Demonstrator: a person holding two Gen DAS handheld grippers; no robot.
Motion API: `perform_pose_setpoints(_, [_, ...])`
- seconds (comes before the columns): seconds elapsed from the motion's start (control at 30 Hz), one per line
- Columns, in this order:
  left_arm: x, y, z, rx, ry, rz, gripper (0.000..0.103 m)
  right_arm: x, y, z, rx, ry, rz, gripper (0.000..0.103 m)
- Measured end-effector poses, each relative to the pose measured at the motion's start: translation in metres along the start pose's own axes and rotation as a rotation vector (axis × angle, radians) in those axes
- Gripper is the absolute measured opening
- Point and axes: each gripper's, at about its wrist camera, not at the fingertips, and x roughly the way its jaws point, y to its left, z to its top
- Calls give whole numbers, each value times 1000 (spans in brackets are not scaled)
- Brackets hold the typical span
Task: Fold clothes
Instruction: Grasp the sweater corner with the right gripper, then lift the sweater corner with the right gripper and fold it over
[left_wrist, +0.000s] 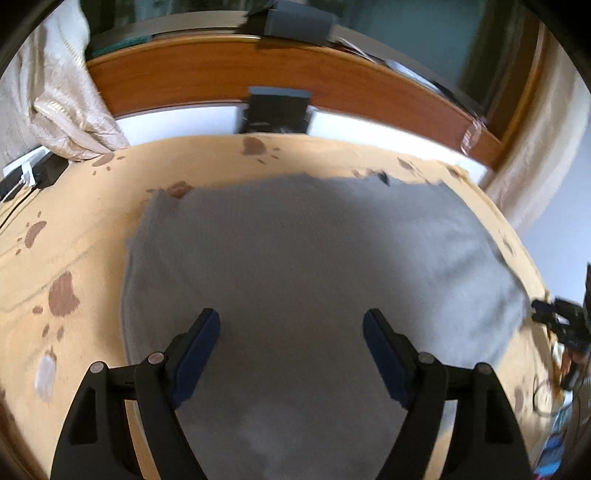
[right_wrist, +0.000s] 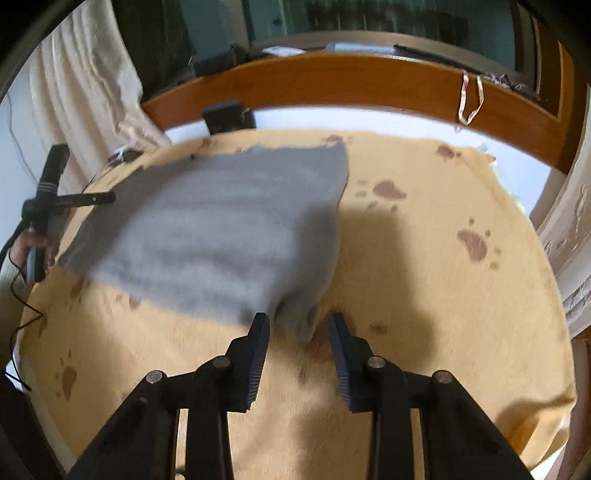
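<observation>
A grey knitted garment (left_wrist: 314, 266) lies folded in a rough rectangle on a tan blanket with brown paw prints (left_wrist: 74, 236). My left gripper (left_wrist: 291, 325) hovers over the garment's near part, its jaws wide open with nothing between the blue pads. In the right wrist view the garment (right_wrist: 221, 229) lies to the left and ahead. Its near right corner (right_wrist: 299, 325) hangs down between the fingers of my right gripper (right_wrist: 300, 321). The jaws stand partly apart and the pads do not press on the cloth.
A curved wooden rail (left_wrist: 280, 77) borders the far side, with a dark box (left_wrist: 275, 110) in front of it. Cream curtains (right_wrist: 92, 85) hang at the left. A person's hand (right_wrist: 26, 243) holds the other tool's handle at the left edge, with black cables nearby.
</observation>
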Motion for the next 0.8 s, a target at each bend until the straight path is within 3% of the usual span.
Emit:
perform_pose_setpoints(0.33, [-8,0,-26,-12,9,-26,83,19,6,4,-36,12,-5,35])
perform_pose_setpoints(0.37, [-8,1,-27,-14,5,-30,83,22,8,3,-45,18,-3,24])
perform_pose_setpoints(0.47, [-4,3,-27,-11,1,-30,83,17,13,2,-64,-1,-19,12])
perform_pose_setpoints(0.63, [-6,5,-30,21,-5,-43,83,-10,14,11,-85,-64,-64,10])
perform_pose_setpoints(0.8, [-8,6,-35,73,-20,-50,83,7,7,0,-72,16,-84,9])
